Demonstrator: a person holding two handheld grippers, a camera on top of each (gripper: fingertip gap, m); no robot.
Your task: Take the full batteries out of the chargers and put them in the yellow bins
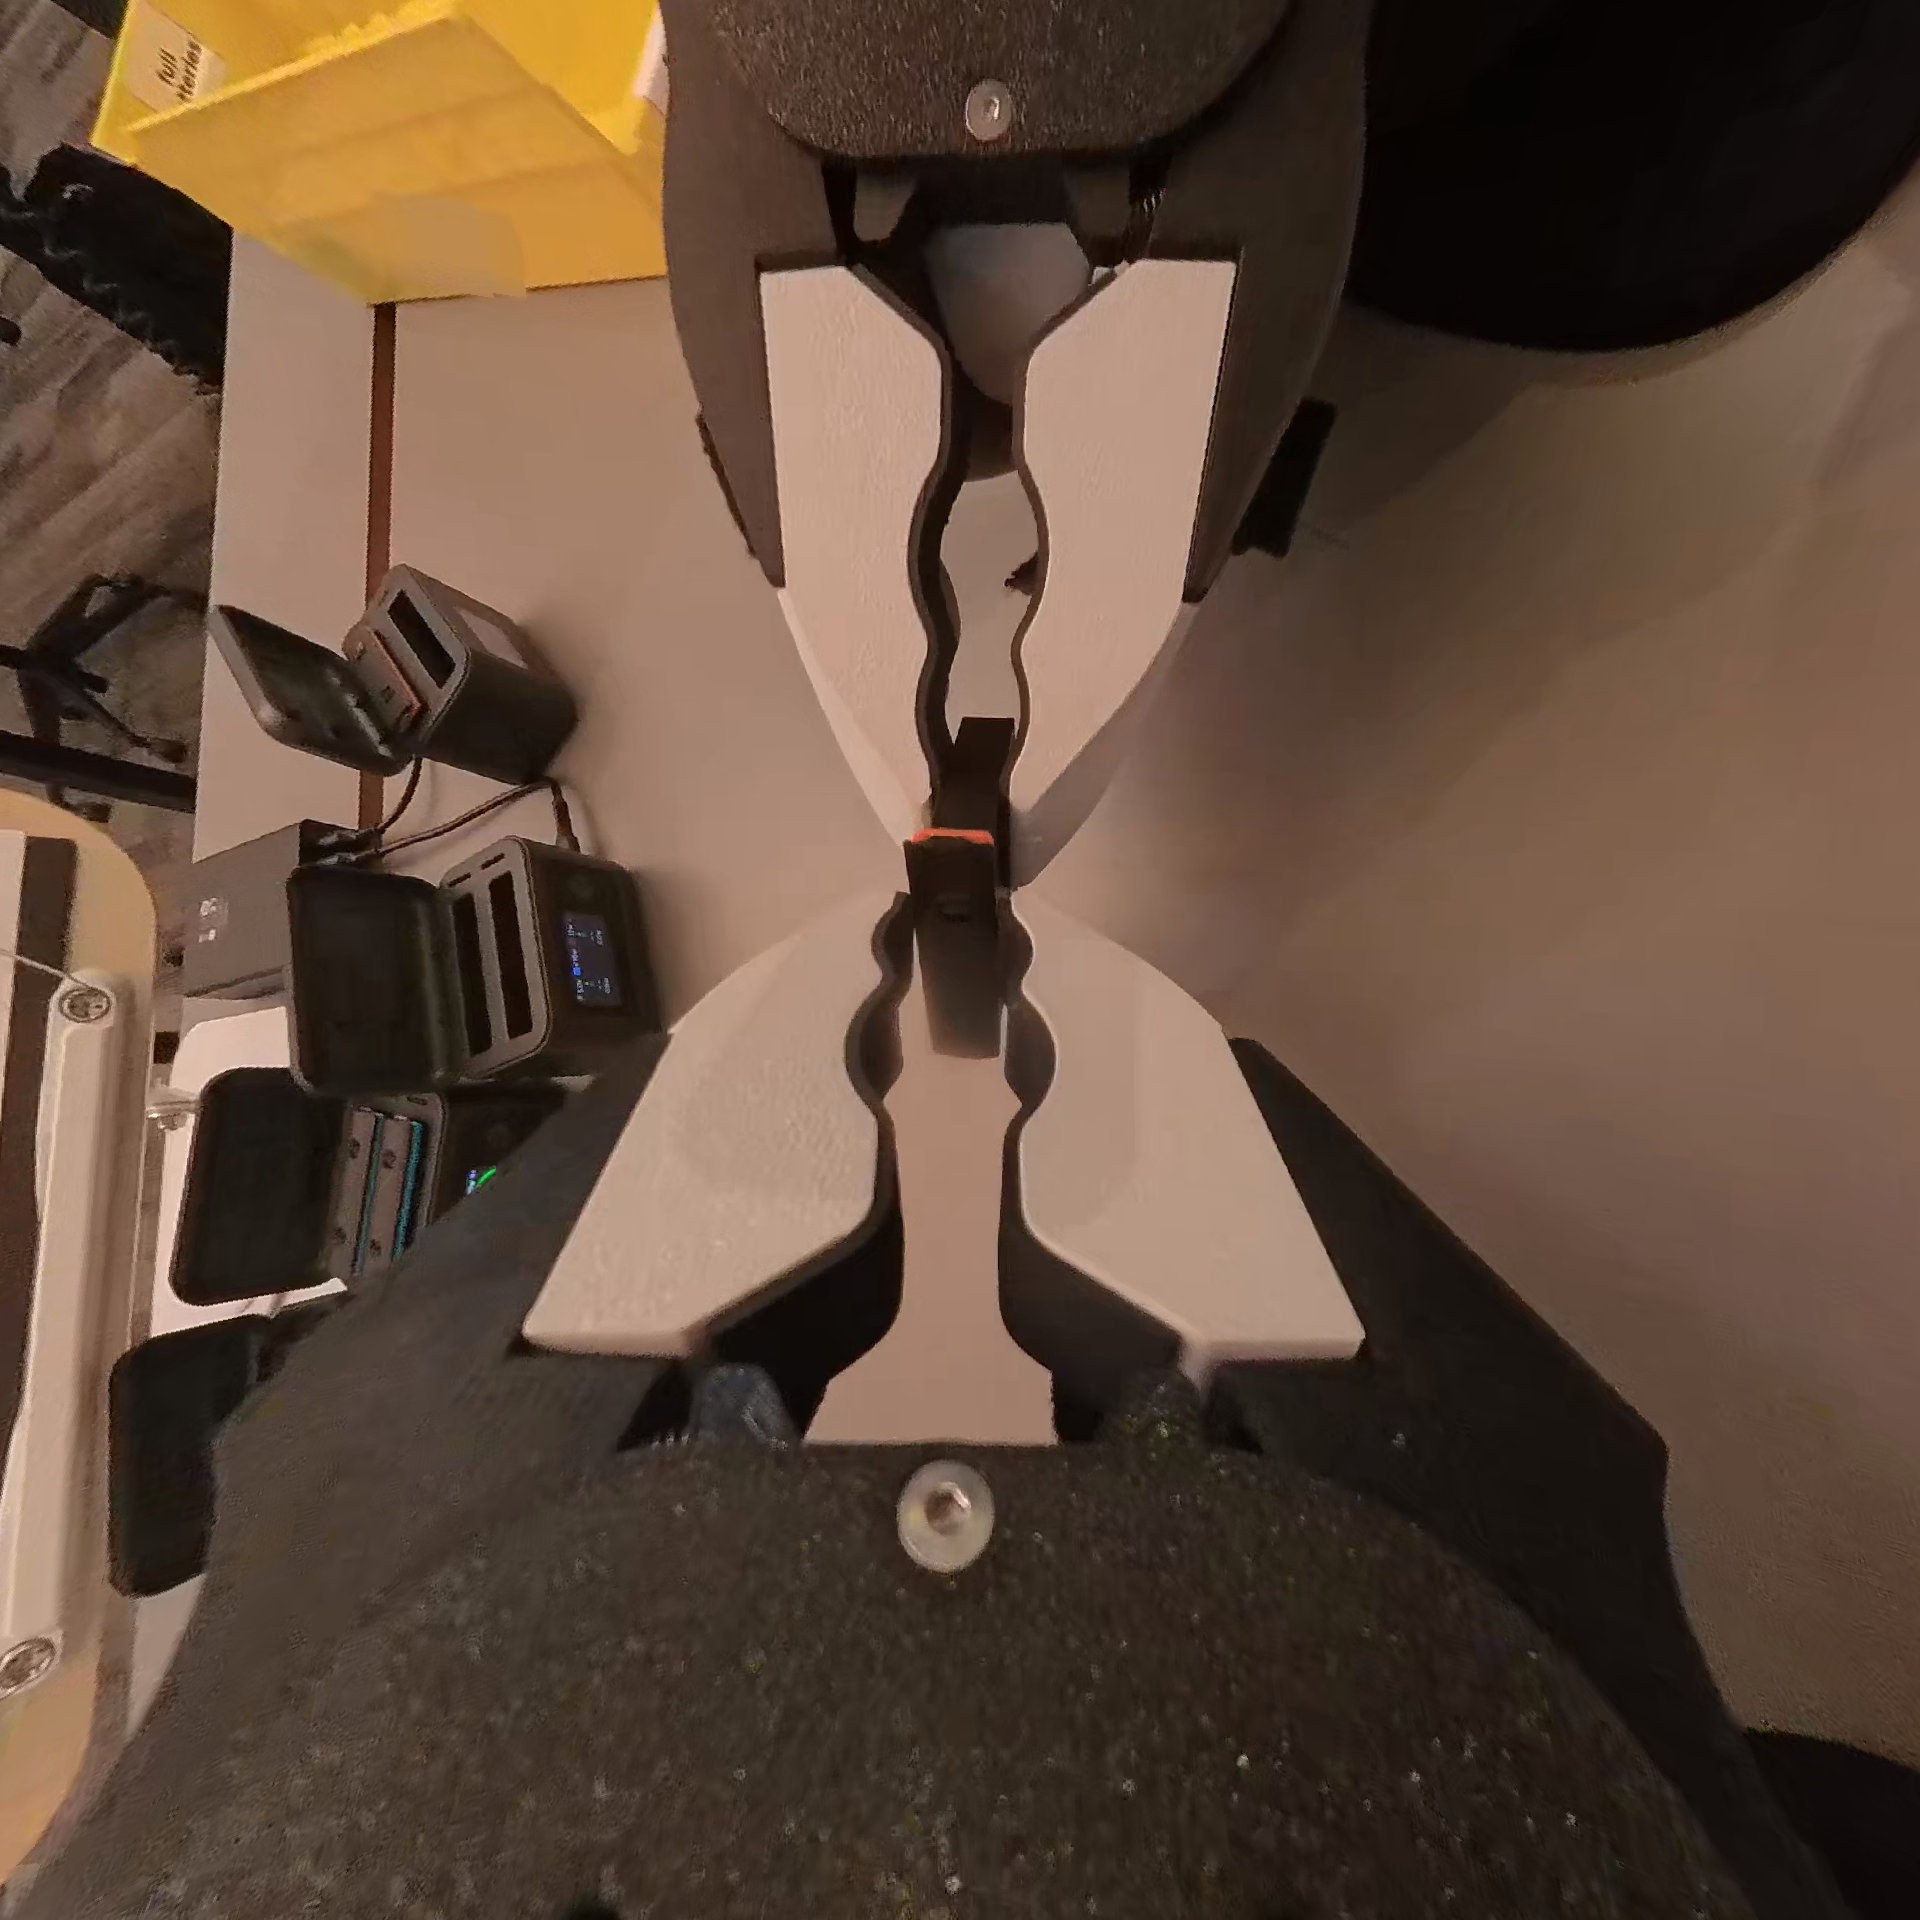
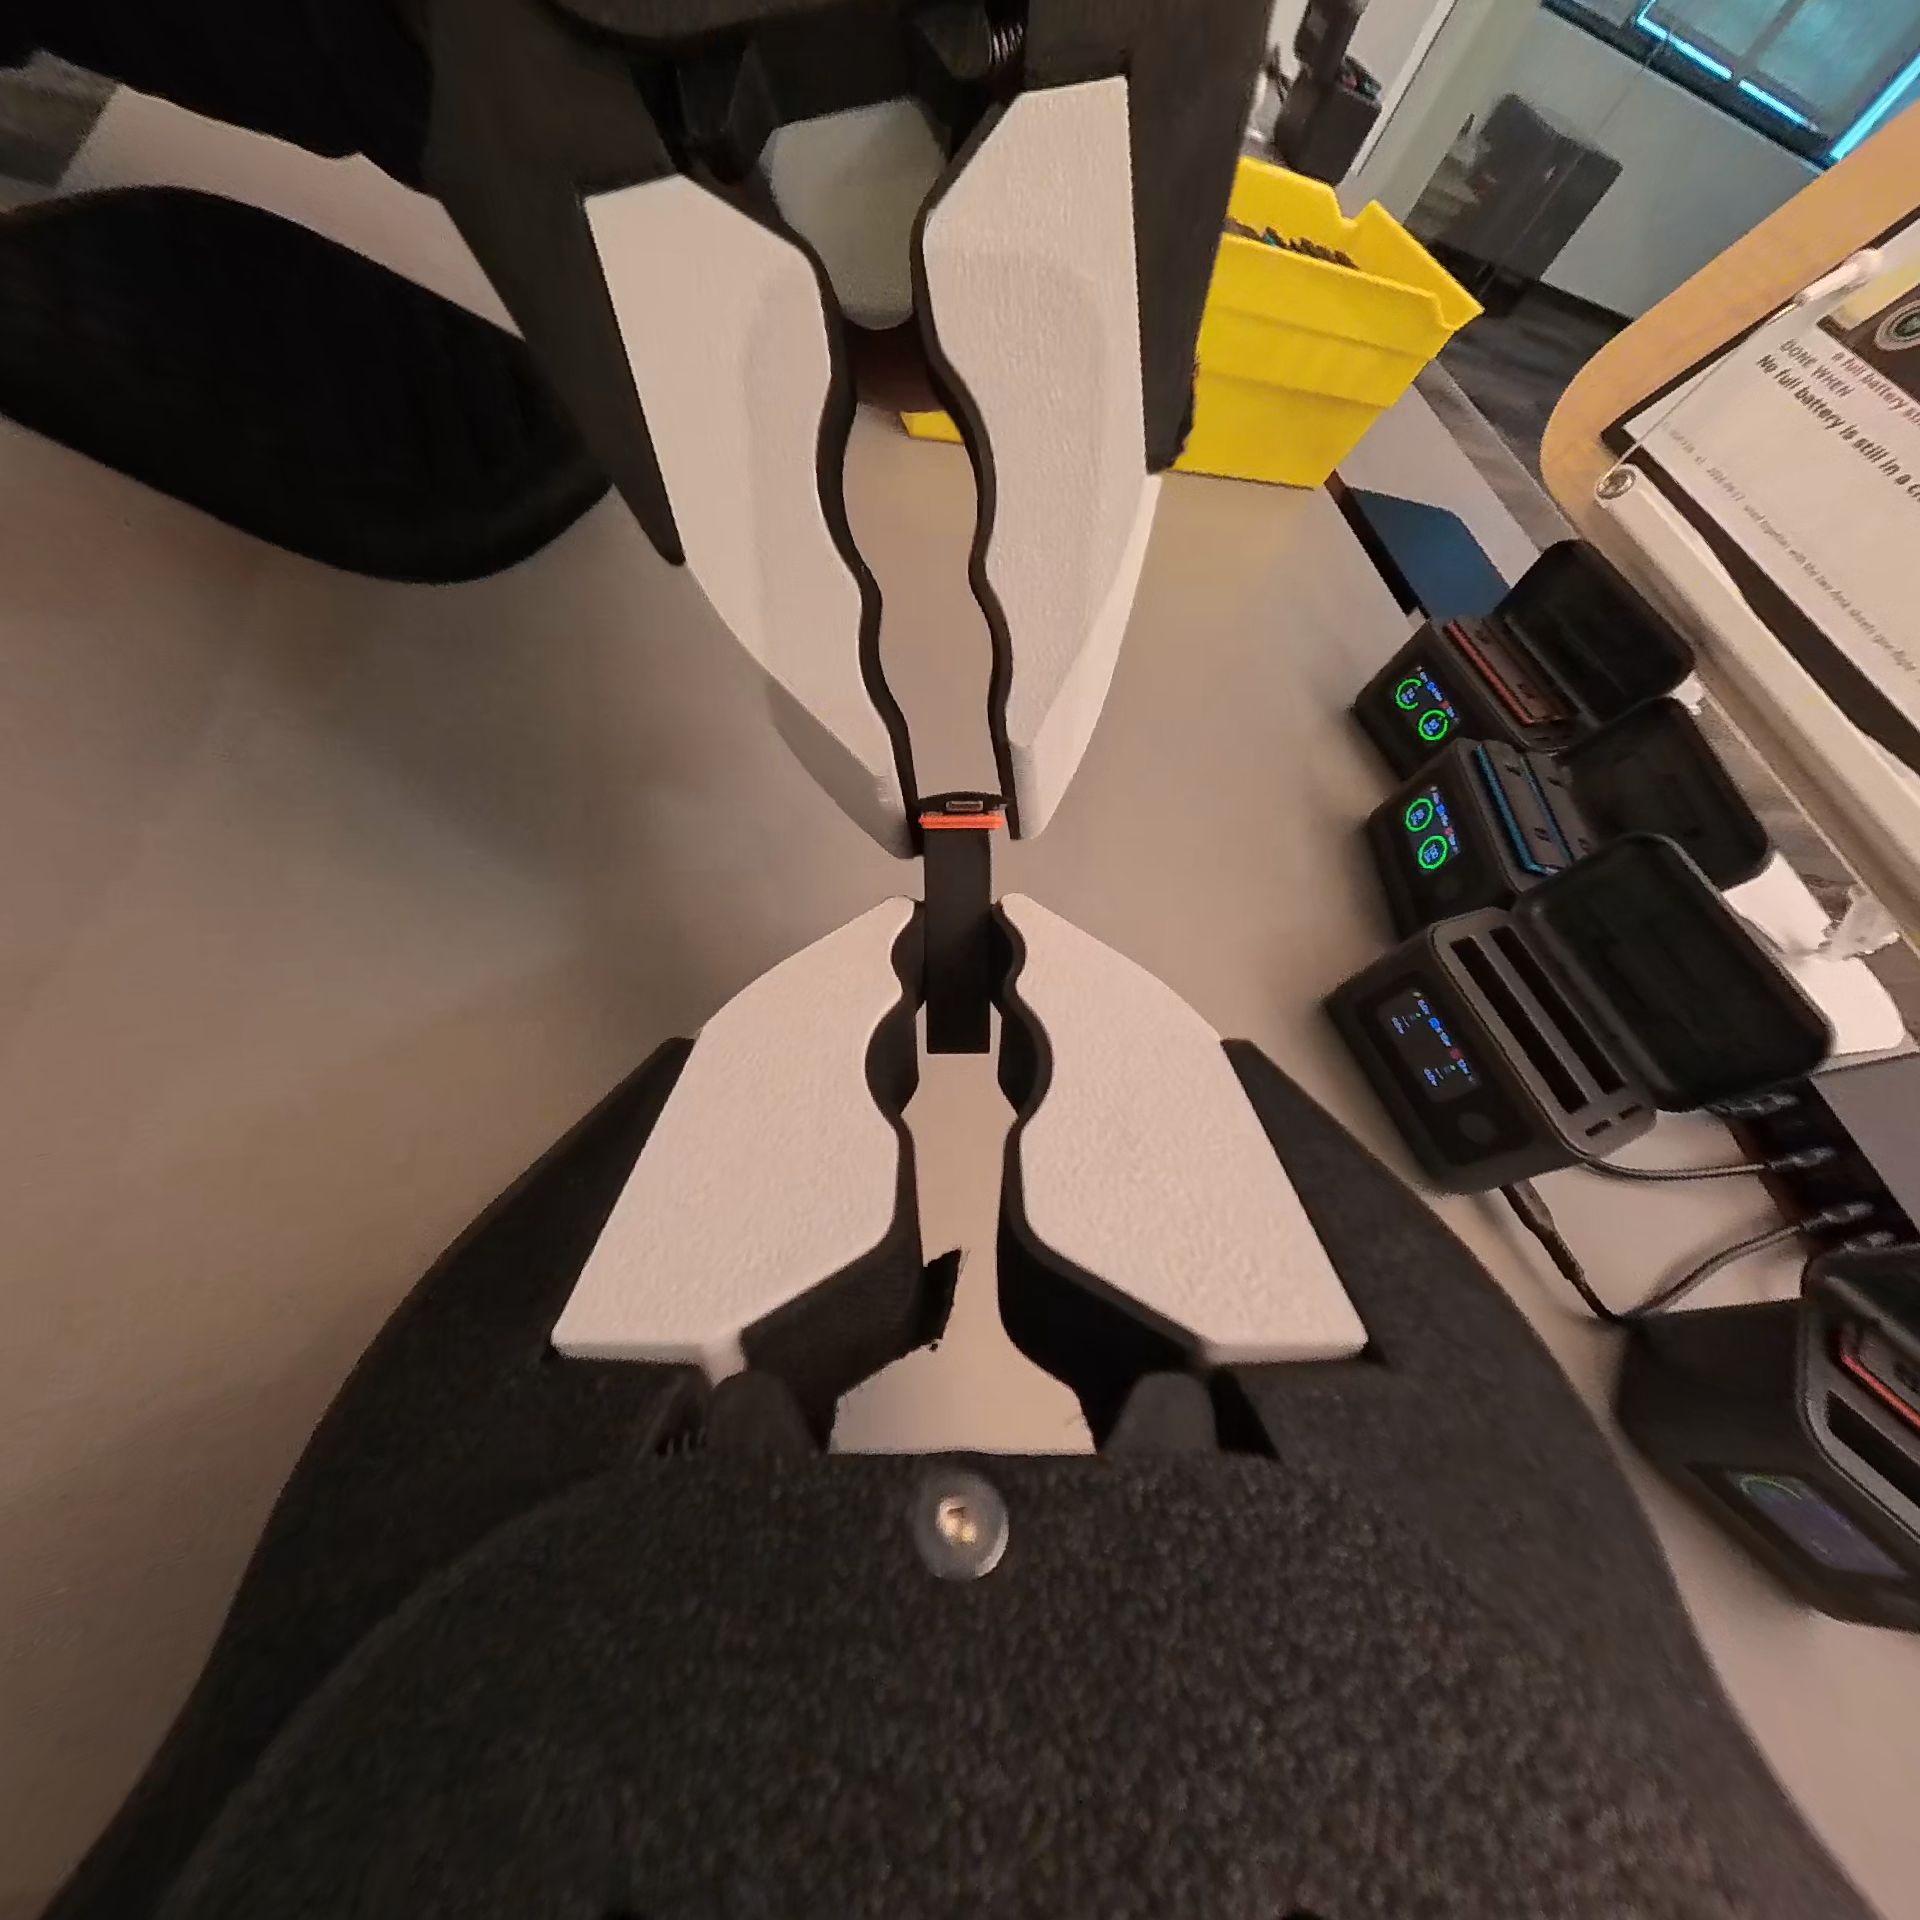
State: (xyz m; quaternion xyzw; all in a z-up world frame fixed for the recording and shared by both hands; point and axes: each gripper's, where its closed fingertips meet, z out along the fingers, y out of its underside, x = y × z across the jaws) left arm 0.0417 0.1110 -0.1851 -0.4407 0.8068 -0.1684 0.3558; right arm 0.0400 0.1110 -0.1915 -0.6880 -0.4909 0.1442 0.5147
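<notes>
A slim black battery with an orange band [image 1: 948, 834] hangs over the pale table between my two grippers, which face each other tip to tip. In the left wrist view my left gripper [image 1: 954, 920] is shut on its near end, and the right gripper [image 1: 975, 769] comes in from above, closed on the far end. In the right wrist view my right gripper [image 2: 958, 925] clamps the black body of the battery [image 2: 958, 935], and the left gripper [image 2: 961, 821] pinches the orange-banded end. A yellow bin [image 1: 395, 156] [image 2: 1330, 322] stands beyond them.
Several black chargers with open lids line the table edge: one with empty slots [image 1: 540, 956] [image 2: 1517, 1049], others holding batteries [image 1: 384, 1174] [image 2: 1455, 831] [image 2: 1423, 707], cables behind. A dark round object [image 2: 260, 384] lies at far left. A printed sign board [image 2: 1766, 364] stands at right. My left and right fingertips are right by each other.
</notes>
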